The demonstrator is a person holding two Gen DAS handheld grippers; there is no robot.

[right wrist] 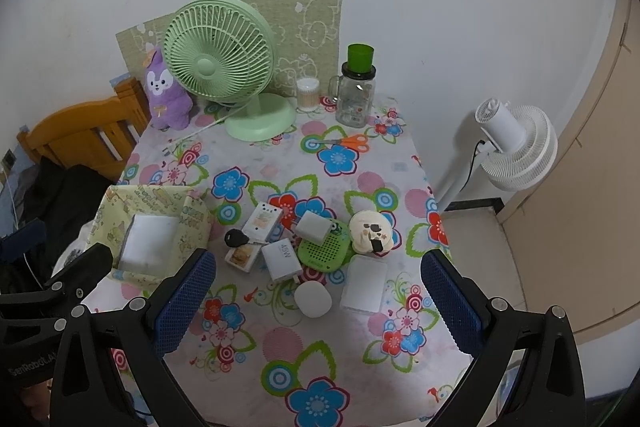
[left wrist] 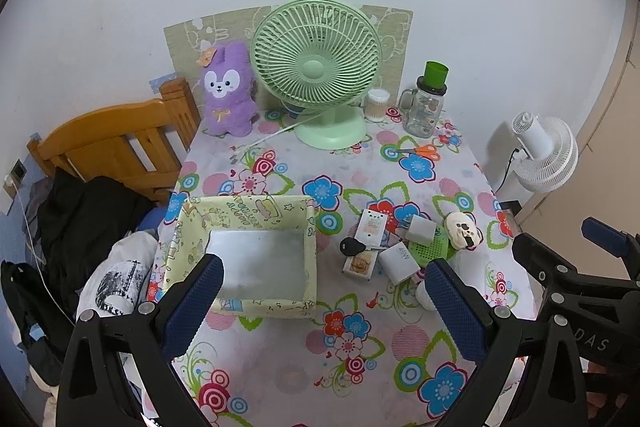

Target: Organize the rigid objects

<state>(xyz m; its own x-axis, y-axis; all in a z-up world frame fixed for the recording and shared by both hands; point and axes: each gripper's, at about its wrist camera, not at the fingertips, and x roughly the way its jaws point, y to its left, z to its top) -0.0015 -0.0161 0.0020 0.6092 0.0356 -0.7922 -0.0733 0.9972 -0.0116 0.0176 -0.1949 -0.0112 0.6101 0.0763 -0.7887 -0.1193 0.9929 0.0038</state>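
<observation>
Both claws (left (left wrist: 324, 293), right (right wrist: 318, 291)) gape above the table (right wrist: 280, 347).

Clutter of small rigid items beside a fabric bin on a flowered tablecloth.

Yellow-green cartoon-print bin (left wrist: 244, 251), open-topped, pale floor bare. Right of it, closely grouped: white card box (right wrist: 264, 222) lying flat; black car key (right wrist: 237, 238) just beside it; small picture-printed box (right wrist: 241, 257); white 45W charger (right wrist: 282, 259) on its side; second white charger (right wrist: 315, 227) overlapping a green perforated disc (right wrist: 325, 251); cream figurine (right wrist: 370, 231) at the disc's right edge. Nearer: white round puck (right wrist: 313, 299) and flat white rectangular case (right wrist: 365, 285), side by side.
</observation>
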